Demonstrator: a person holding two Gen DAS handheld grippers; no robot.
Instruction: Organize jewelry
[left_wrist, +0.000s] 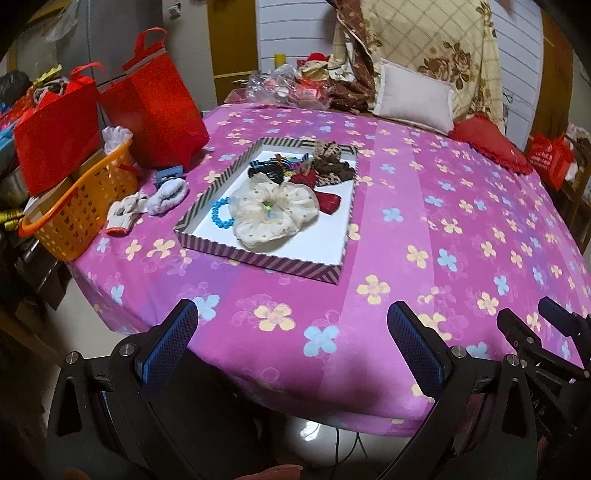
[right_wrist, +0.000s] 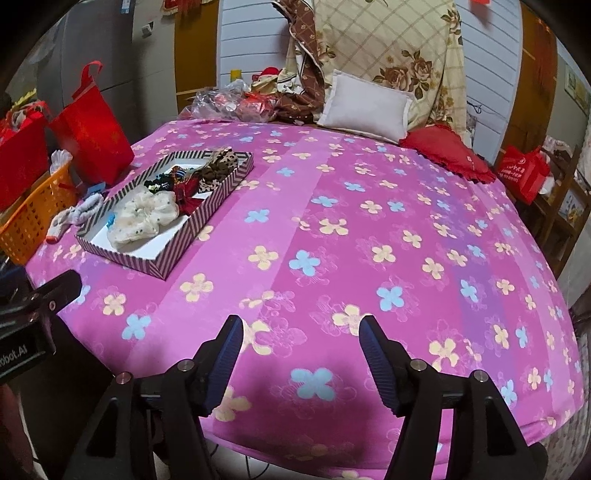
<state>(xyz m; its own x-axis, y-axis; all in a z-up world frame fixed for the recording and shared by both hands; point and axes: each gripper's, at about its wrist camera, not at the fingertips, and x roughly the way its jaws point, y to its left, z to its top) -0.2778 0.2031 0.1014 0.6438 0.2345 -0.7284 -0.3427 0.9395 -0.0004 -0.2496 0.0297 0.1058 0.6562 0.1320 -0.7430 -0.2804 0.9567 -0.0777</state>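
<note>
A shallow striped box tray (left_wrist: 258, 260) lies on the pink flowered bed cover. It holds a big cream scrunchie (left_wrist: 273, 212), a blue bead bracelet (left_wrist: 220, 214), a red bow (left_wrist: 328, 203), a leopard scrunchie (left_wrist: 330, 166) and dark hair ties. The tray also shows in the right wrist view (right_wrist: 122, 258), at the left. My left gripper (left_wrist: 291, 317) is open and empty, near the bed's front edge, short of the tray. My right gripper (right_wrist: 301, 330) is open and empty, over the cover to the tray's right. Its fingers (left_wrist: 554, 314) show at the right of the left wrist view.
An orange basket (left_wrist: 74, 214), red bags (left_wrist: 159, 110), a blue claw clip (left_wrist: 168, 173), a pale scrunchie (left_wrist: 168, 195) and a white glove (left_wrist: 125, 214) sit left of the tray. A white pillow (right_wrist: 365, 107), a red cushion (right_wrist: 450, 153) and a plastic bag (right_wrist: 225, 101) lie at the far side.
</note>
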